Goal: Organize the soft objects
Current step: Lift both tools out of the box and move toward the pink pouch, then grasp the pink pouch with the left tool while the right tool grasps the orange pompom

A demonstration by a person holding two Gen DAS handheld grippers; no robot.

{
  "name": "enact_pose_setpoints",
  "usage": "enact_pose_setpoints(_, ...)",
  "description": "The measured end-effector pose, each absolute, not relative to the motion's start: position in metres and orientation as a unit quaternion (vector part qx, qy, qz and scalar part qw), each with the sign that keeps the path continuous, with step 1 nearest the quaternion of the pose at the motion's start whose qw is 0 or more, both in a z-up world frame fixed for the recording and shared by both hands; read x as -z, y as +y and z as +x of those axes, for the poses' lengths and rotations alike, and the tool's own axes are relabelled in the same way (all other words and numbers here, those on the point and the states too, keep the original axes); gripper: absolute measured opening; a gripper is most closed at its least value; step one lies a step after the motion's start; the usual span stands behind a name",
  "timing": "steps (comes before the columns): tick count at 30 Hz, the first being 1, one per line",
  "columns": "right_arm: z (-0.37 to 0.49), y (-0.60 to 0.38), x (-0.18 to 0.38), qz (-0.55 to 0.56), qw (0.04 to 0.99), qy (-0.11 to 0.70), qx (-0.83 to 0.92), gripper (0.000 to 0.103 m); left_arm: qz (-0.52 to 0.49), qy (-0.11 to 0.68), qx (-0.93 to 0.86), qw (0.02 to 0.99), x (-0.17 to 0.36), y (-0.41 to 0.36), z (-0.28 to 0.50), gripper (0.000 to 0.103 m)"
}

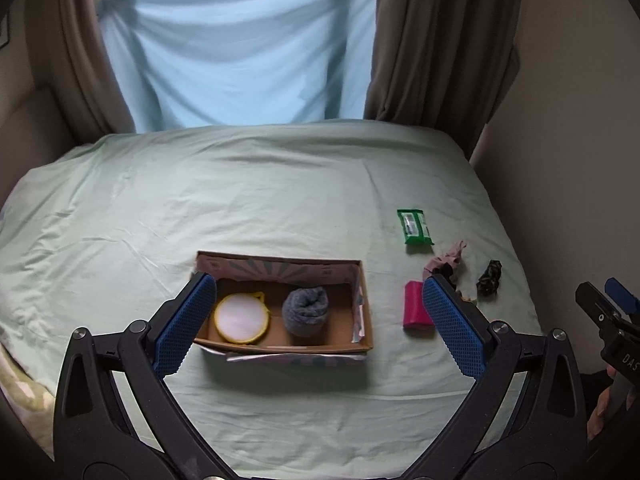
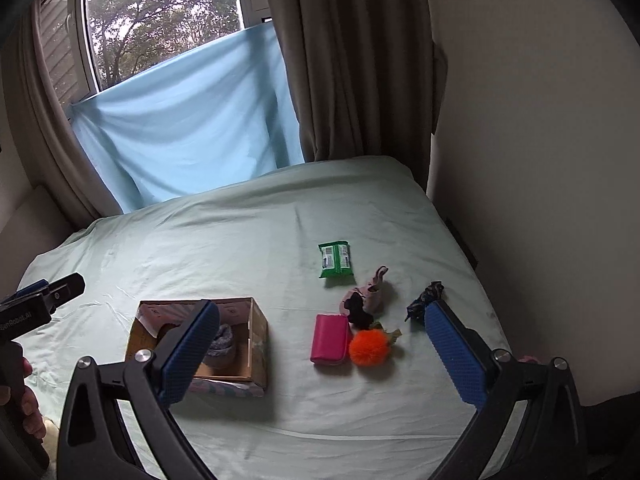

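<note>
Grey rolled sock point(image 1: 305, 311) and round yellow-rimmed pad point(image 1: 241, 319) inside cardboard box point(image 1: 362, 312); pink pouch point(image 2: 330, 339), orange pompom point(image 2: 368, 347) alongside.

Left gripper point(image 2: 44, 296) body reads "GenRobot.AI", partly cut.

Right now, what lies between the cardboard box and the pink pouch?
Nothing: only bare green sheet separates the cardboard box from the pink pouch, clearest in the right wrist view.

Matt cardboard box point(image 1: 362, 312), wrinkled cloth sheet point(image 1: 260, 200), fluffy pompom point(image 2: 368, 347).
</note>
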State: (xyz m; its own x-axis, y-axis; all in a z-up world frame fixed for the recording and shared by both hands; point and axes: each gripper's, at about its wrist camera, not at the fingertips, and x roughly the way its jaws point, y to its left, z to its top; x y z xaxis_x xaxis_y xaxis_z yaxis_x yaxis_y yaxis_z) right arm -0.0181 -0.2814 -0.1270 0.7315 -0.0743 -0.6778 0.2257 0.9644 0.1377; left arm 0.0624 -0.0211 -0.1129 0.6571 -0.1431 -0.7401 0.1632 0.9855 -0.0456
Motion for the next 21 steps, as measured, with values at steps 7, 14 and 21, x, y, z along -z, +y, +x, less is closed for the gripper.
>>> enact_pose_setpoints(7, -0.004, -0.335, 0.17, 0.133, 0.909, 0.389, 0.063, 0.102, 0.019, 0.444, 0.11, 0.889, 0.155, -0.109, 0.091, 0.103)
enact_pose_setpoints(14, 0.019, -0.373, 0.224, 0.179, 0.887, 0.424, 0.044, 0.102, 0.039, 0.496, 0.126, 0.858, 0.212, -0.175, 0.127, 0.103)
enact_pose_setpoints(21, 0.035, -0.397, 0.283, 0.264, 0.852, 0.449, 0.05, 0.102, 0.05, 0.565, 0.139, 0.812, 0.286, -0.217, 0.165, 0.103)
